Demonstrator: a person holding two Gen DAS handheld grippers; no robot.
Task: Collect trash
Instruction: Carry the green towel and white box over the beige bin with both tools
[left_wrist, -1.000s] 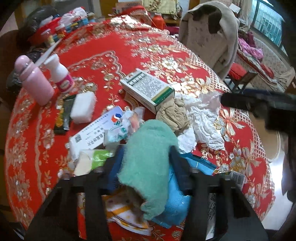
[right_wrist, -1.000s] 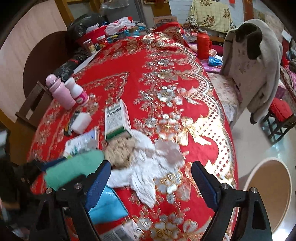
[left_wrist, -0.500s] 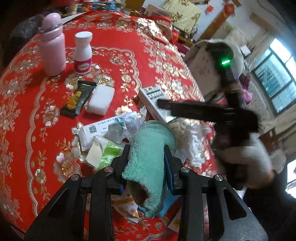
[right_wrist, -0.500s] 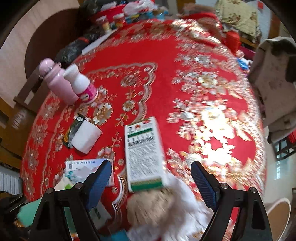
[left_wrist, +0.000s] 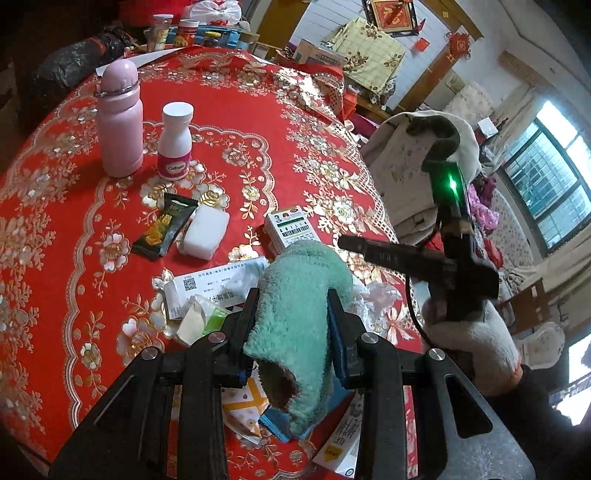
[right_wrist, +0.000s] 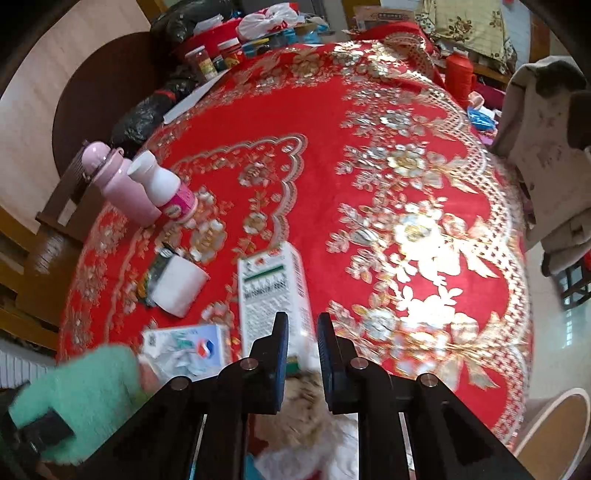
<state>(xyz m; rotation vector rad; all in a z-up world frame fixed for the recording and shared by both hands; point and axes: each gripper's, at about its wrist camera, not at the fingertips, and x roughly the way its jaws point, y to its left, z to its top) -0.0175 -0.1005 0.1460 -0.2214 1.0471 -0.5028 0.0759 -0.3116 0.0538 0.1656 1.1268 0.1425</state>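
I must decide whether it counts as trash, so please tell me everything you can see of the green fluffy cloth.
The green cloth looks like soft, fuzzy mint-green terry with a worn brownish patch at its lower edge. It is pinched between the left gripper's two fingers, draped over them and hanging down, lifted above the packets on the red tablecloth. Nothing else visibly touches it.

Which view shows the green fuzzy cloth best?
The left wrist view: the green fuzzy cloth sits centred, sharp, pinched in the left hand-held gripper. The right wrist view catches it blurred at the lower left corner.
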